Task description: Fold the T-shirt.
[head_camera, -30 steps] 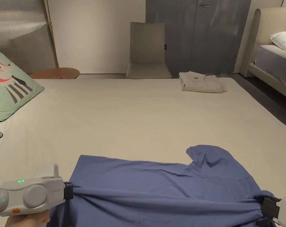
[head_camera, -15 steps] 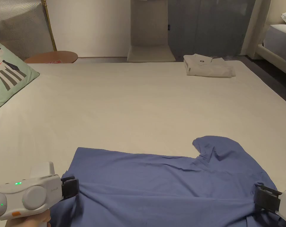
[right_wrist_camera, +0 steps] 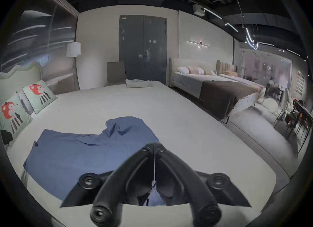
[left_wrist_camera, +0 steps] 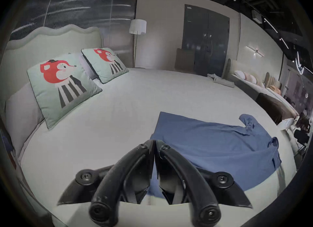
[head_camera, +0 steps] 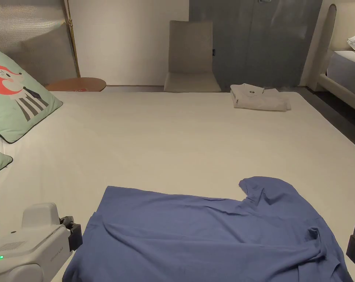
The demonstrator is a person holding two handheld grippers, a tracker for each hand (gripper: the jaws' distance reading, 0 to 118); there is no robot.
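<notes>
Both grippers have let go of the shirt since the earlier frame; our left gripper and right gripper now sit closed and empty just beside its ends, so we can regrip. It lies spread, lightly wrinkled, blue, on the near bed.

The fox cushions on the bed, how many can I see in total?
2. One fox cushion leans on a grey pillow near the headboard; the other fox cushion sits beyond it, nearer the floor lamp. Others may be out of frame.
</notes>
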